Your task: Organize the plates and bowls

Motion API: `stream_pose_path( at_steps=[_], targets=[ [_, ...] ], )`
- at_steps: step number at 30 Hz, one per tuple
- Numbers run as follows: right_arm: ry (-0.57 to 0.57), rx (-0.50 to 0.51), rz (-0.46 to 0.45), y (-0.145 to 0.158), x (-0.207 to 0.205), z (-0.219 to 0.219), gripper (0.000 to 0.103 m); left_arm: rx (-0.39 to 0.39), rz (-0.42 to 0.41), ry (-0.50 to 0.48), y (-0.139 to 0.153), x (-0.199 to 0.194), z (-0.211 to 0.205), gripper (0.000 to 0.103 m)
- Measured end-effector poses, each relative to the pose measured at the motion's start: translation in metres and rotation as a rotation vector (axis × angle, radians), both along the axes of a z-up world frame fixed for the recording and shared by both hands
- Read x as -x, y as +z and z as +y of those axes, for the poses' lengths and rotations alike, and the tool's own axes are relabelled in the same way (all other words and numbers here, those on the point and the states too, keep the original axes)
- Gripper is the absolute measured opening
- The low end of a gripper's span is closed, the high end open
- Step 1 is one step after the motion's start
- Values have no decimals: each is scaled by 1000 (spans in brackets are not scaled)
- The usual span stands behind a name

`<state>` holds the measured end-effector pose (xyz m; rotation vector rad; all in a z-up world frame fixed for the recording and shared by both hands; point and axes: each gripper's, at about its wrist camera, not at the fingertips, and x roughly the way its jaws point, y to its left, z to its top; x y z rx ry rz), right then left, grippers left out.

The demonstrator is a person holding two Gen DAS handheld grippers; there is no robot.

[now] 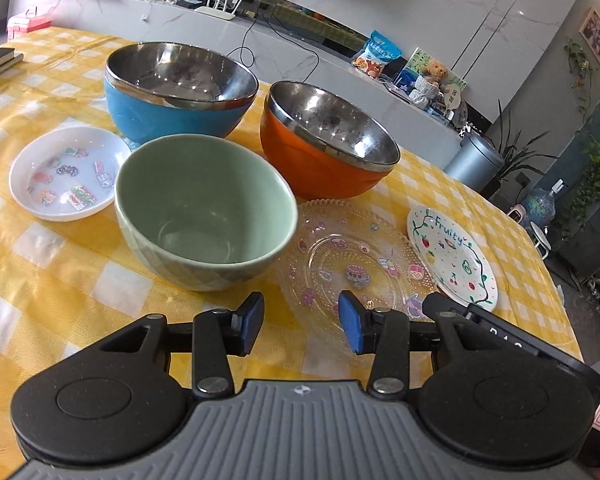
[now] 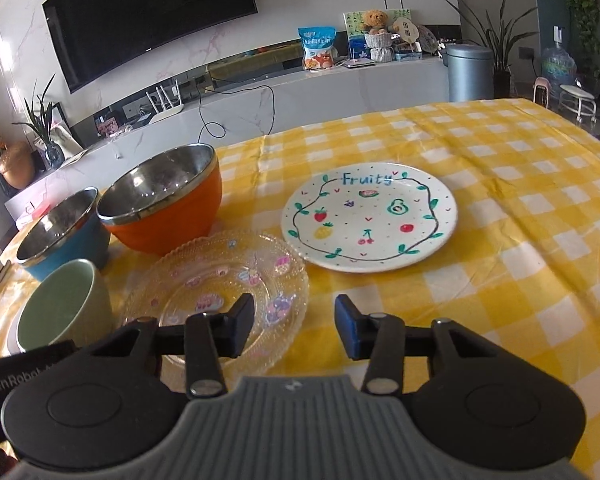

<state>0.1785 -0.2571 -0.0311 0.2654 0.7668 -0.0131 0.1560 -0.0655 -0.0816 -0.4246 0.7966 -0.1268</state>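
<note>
Both the left gripper (image 1: 301,322) and right gripper (image 2: 295,326) hover, jaws apart and empty, over the glass plate (image 1: 352,264), seemingly choosing what to stack first.

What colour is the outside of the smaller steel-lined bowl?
Orange, seen best in the right wrist view.

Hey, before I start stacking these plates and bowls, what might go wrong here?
1. The clear glass plate lies flat on the cloth with its rim tight against the green bowl and overlapping the Fruity plate; getting a gripper under it may knock a neighbour.
2. The orange bowl and blue bowl have smooth rounded sides, which may slip from the pads.
3. The checked tablecloth is wrinkled, so sliding dishes could drag it.
</note>
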Motion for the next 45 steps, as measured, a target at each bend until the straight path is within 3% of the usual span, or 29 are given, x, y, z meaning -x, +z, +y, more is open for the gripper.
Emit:
stream_pose_path(
  at_steps=[3,9,14,22,30,32,33,36,39,45],
  targets=[
    [-8,-11,5,-3,-7,-2,34,6,-3,2,-3,-3,-1,49],
    [-25,-58,23,-11,-19,-9,27,8,-7,-15,-7,-5,0,32],
    [-25,-98,36,-16,-20,-12,12,-10,3,-12,-6,-6,0,17],
    [-22,-73,69,-5,3,-12,6,-6,25,-56,-2,11,9,13],
    [-3,-123,92,-2,35,-17,11,-15,44,-84,2,21,14,13],
    [-5,-149,99,-2,34,-21,12,-12,40,-72,3,19,17,26],
    [-7,-159,101,-2,32,-23,12,-16,42,-75,2,17,17,28],
    [-9,-158,77,-2,25,-25,14,-16,42,-74,-2,12,17,28],
    [2,-178,60,-3,17,-27,27,-30,21,-80,-2,10,13,28],
    [7,-201,56,-11,5,-30,27,-40,-4,-101,-4,4,8,28]
  ],
)
